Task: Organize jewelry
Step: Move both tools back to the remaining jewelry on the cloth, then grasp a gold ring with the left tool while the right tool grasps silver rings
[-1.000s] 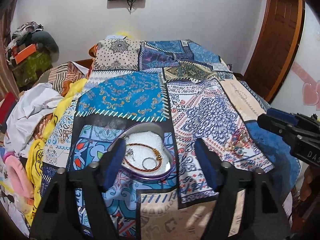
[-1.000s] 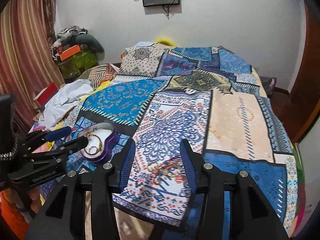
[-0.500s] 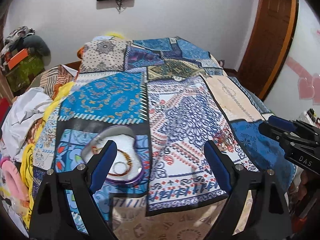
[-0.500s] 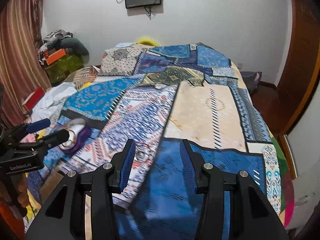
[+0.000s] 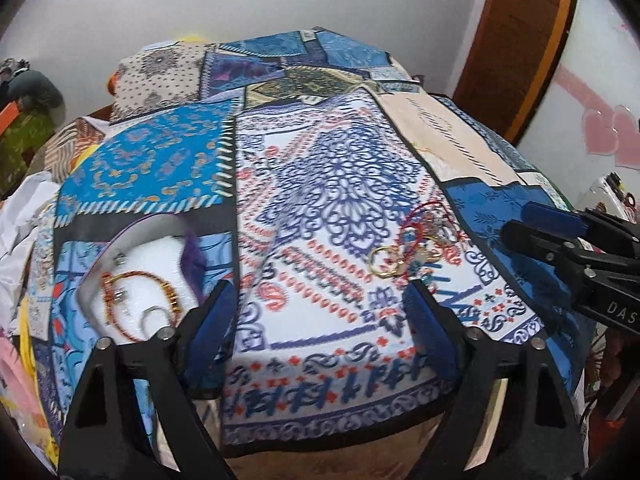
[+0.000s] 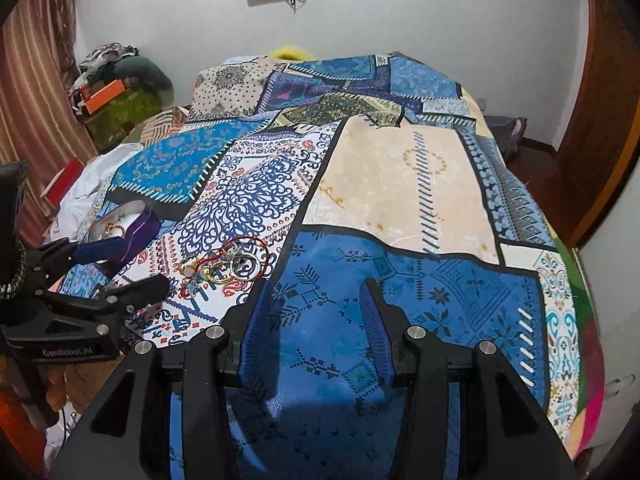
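Looking through left wrist view: we see left gripper (image 5: 320, 312) fingers spread wide, empty, over bed (image 5: 344, 184). Jewelry pile (image 5: 412, 244) lies ahead on bedspread; gold ring (image 5: 383, 261) at near edge. Box (image 5: 140, 276) at left holds bracelet (image 5: 138, 304). We judge pieces light, thin, slippery; cords tangle; pinch ring rim. "DAS" readable on right gripper (image 5: 540, 226).

Right wrist view: right gripper (image 6: 316, 312) fingers apart, empty; pile left of them. "GenRobot.AI" on left gripper.

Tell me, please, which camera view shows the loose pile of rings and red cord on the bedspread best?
The right wrist view: the pile lies unobstructed, its separate rings distinguishable. The left wrist view shows the same pile blurred by motion, with only one gold ring clearly outlined.
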`<state>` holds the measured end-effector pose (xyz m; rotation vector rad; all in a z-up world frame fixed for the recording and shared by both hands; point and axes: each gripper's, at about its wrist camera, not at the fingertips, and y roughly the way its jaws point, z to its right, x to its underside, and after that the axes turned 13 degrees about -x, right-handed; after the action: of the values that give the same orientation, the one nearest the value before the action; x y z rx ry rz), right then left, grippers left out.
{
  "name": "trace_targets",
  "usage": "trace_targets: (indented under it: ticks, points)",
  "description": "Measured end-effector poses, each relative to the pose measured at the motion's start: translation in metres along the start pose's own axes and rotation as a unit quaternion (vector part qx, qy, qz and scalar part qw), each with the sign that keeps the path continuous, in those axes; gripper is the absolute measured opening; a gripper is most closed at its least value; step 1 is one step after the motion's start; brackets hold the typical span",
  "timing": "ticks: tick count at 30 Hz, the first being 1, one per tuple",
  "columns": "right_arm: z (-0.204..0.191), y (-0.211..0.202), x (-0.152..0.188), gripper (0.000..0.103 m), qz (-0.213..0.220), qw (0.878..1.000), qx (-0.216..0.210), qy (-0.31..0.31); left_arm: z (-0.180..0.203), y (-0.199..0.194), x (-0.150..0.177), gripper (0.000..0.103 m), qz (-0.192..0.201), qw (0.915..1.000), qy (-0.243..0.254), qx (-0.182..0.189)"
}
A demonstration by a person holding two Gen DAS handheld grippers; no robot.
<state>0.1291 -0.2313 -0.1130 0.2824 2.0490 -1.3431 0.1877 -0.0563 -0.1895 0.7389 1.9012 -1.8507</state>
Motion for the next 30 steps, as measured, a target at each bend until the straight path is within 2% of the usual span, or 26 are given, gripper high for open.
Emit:
trace_targets:
  ticks: [2, 5, 10, 12, 14, 22, 23, 24, 27, 30]
  points:
    - [0.000, 0.001, 0.000, 0.042, -0.001, 1.000, -0.003, 0.001, 0.002, 0.001, -0.001, 0.078, 0.005, 1.0000, 0.002, 0.006]
    - [0.001, 0.002, 0.001, 0.042, -0.001, 1.000, -0.005, -0.001, 0.006, 0.003, -0.003, 0.069, 0.011, 0.9998, 0.006, 0.015]
    - [0.003, 0.001, 0.000, 0.042, 0.003, 1.000, -0.008, 0.002, 0.010, 0.002, -0.007, 0.057, 0.019, 0.9996, 0.014, 0.014]
    - [0.003, 0.000, -0.001, 0.042, 0.005, 1.000, -0.013, 0.005, 0.012, 0.001, -0.009, 0.047, 0.023, 0.9995, 0.019, 0.009]
    - [0.004, 0.000, -0.002, 0.042, 0.007, 1.000, -0.018, 0.006, 0.013, -0.001, -0.010, 0.042, 0.026, 0.9993, 0.025, 0.006]
    - [-0.003, -0.001, -0.004, 0.042, 0.011, 0.999, -0.035, 0.001, 0.010, 0.002, -0.016, 0.041, 0.027, 0.9992, 0.023, 0.017]
    - [-0.004, 0.000, -0.004, 0.042, 0.010, 0.999, -0.041, 0.001, 0.010, 0.002, -0.017, 0.039, 0.031, 0.9990, 0.024, 0.020]
    - [-0.006, 0.001, -0.004, 0.042, 0.009, 0.999, -0.045, 0.001, 0.011, 0.001, -0.018, 0.032, 0.035, 0.9988, 0.027, 0.024]
    - [-0.009, 0.005, -0.004, 0.042, 0.006, 0.998, -0.064, 0.006, 0.014, 0.005, -0.019, 0.022, 0.034, 0.9985, 0.034, 0.028]
    - [-0.011, 0.014, -0.004, 0.042, -0.007, 0.996, -0.090, 0.019, 0.015, 0.010, -0.018, 0.021, 0.032, 0.9986, 0.032, 0.030]
